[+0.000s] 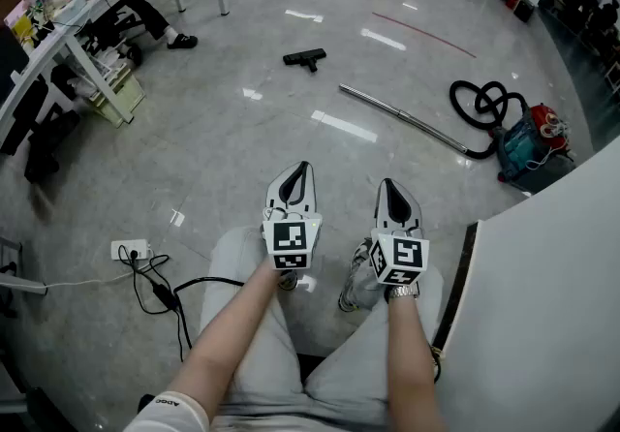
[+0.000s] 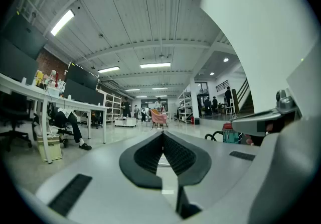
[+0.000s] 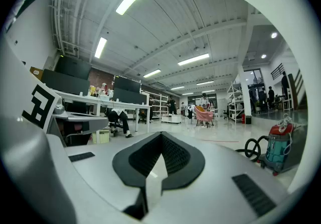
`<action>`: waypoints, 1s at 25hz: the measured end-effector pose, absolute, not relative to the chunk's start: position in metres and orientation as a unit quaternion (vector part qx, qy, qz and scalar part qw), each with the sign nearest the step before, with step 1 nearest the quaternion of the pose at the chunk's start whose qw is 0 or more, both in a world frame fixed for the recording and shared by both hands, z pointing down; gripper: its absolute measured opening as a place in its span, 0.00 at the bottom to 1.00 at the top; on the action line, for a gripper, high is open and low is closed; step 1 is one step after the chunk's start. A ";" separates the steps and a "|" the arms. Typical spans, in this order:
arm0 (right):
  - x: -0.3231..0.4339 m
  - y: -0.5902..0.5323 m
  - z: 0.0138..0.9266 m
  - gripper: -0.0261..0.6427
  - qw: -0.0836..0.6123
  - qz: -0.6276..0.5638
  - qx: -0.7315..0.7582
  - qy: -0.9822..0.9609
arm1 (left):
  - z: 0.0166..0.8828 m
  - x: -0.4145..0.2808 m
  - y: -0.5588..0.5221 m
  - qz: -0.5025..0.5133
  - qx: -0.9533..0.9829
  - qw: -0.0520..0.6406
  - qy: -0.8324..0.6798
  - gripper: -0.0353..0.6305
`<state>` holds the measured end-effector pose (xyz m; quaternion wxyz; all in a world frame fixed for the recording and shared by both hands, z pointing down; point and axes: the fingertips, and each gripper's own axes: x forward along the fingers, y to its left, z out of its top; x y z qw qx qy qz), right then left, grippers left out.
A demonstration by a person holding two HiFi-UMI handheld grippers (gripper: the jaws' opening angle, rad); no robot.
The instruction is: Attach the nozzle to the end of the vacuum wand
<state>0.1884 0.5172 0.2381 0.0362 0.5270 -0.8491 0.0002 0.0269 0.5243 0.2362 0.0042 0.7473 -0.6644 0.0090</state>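
A black nozzle [image 1: 305, 57] lies on the grey floor far ahead. To its right a long silver wand [image 1: 402, 117] lies aslant, joined to a coiled black hose [image 1: 481, 107] and a teal and red vacuum cleaner [image 1: 528, 141], the vacuum cleaner [image 3: 277, 148] also showing at the right of the right gripper view. My left gripper [image 1: 305, 168] and right gripper [image 1: 388, 184] are held side by side over my knees, both shut and empty, well short of the nozzle and wand. The left gripper [image 2: 162, 133] and the right gripper [image 3: 160, 133] point level across the room.
A white desk [image 1: 92, 9] with a seated person's legs [image 1: 155, 18] stands at the left. A power strip [image 1: 130, 250] with black cables lies at the near left. A white wall or column [image 1: 552, 304] rises at the right. Shelves and people stand far back.
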 end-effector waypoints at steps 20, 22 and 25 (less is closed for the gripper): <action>0.189 0.516 0.237 0.04 0.019 0.008 0.534 -0.845 | 0.236 0.025 0.523 0.012 0.749 0.002 -0.663 0.07; 0.188 0.516 0.236 0.04 0.019 0.007 0.534 -0.845 | 0.235 0.024 0.523 0.011 0.749 0.003 -0.662 0.07; 0.186 0.517 0.236 0.04 0.019 0.005 0.535 -0.845 | 0.236 0.023 0.524 0.010 0.749 0.003 -0.662 0.07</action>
